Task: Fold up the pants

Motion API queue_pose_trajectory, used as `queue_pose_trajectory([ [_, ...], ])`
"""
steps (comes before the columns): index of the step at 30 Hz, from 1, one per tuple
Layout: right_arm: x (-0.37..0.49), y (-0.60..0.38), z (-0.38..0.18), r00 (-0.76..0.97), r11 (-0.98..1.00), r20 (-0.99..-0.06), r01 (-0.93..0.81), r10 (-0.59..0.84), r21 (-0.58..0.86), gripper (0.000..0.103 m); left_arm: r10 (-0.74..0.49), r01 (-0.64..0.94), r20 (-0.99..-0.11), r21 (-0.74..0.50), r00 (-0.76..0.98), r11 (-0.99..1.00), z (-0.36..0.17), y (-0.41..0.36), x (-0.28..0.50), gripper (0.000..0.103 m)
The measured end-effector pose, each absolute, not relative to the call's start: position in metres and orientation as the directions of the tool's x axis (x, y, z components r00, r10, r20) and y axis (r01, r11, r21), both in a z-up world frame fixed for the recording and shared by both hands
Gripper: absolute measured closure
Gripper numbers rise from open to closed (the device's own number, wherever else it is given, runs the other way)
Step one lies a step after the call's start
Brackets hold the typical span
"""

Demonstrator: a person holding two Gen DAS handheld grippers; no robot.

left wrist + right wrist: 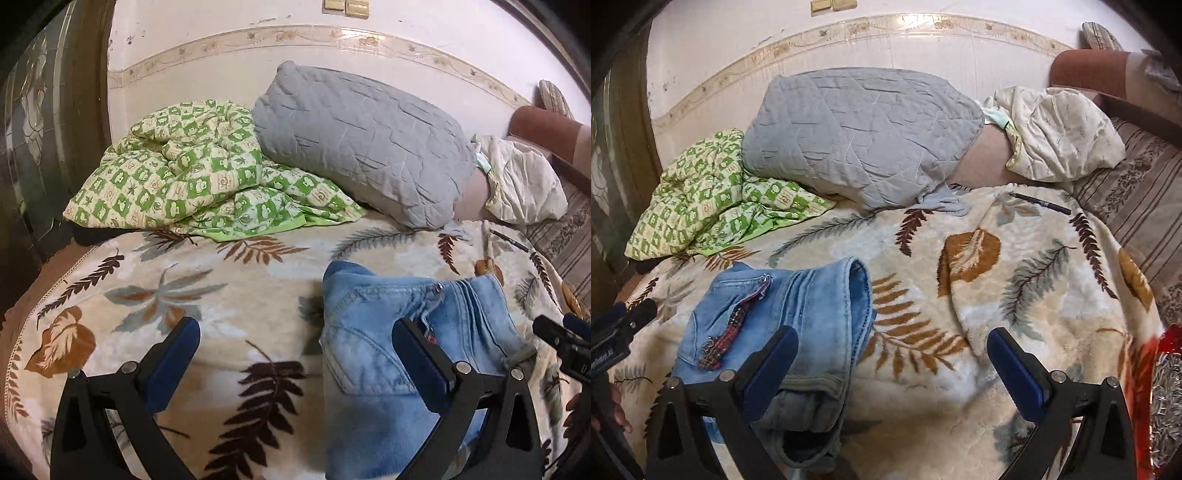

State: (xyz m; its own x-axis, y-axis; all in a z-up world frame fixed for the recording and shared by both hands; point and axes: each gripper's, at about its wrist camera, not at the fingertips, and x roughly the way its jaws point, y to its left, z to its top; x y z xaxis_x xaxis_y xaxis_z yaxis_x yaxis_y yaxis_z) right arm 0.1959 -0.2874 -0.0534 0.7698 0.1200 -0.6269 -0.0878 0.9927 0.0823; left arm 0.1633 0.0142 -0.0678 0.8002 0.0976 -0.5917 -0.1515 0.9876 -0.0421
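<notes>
Light blue jeans (pixel 388 332) lie folded in a compact bundle on the leaf-patterned blanket (pixel 229 295). In the right wrist view the jeans (pixel 798 317) lie at lower left, with a plaid strap on top. My left gripper (pixel 295 332) is open and empty, its right finger over the jeans' left part. My right gripper (pixel 892 347) is open and empty, its left finger over the jeans' right edge. The tip of the right gripper shows at the right edge of the left wrist view (pixel 565 336).
A grey quilted pillow (pixel 362 144) and a green checked quilt (pixel 184 173) lie at the back by the wall. A cream pillow (pixel 1060 129) is at back right. A black pen (pixel 1039 203) lies on the blanket. A red bag of seeds (pixel 1163 398) sits at right.
</notes>
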Motion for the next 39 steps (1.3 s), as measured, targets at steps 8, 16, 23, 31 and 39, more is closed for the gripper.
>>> queue_pose_trajectory([
  [8,0.156,-0.282,-0.025,0.773,0.994,-0.625,-0.091,0.108,0.059,0.0,0.105,-0.155,-0.649,-0.019,0.753,0.988,-0.065,0.006,0.138,0.0],
  [16,0.085,-0.277,0.011,0.789,0.993,-0.605,-0.11,0.106,0.031,0.0,0.117,-0.128,-0.639,0.029,0.76,0.991,-0.026,-0.015,0.077,0.0],
  [23,0.045,-0.283,0.027,0.799,0.996,-0.596,-0.086,0.082,0.022,0.0,0.117,-0.133,-0.602,0.018,0.79,0.991,0.006,-0.025,0.031,0.0],
  [31,0.017,-0.29,0.033,0.803,0.998,-0.593,-0.057,0.056,0.017,0.0,0.075,-0.096,-0.593,-0.005,0.802,0.995,0.02,-0.04,0.002,0.0],
  [39,0.02,-0.285,0.022,0.781,0.997,-0.622,-0.082,0.063,-0.002,0.0,0.067,-0.118,-0.611,-0.044,0.789,0.992,0.009,-0.038,-0.003,0.0],
])
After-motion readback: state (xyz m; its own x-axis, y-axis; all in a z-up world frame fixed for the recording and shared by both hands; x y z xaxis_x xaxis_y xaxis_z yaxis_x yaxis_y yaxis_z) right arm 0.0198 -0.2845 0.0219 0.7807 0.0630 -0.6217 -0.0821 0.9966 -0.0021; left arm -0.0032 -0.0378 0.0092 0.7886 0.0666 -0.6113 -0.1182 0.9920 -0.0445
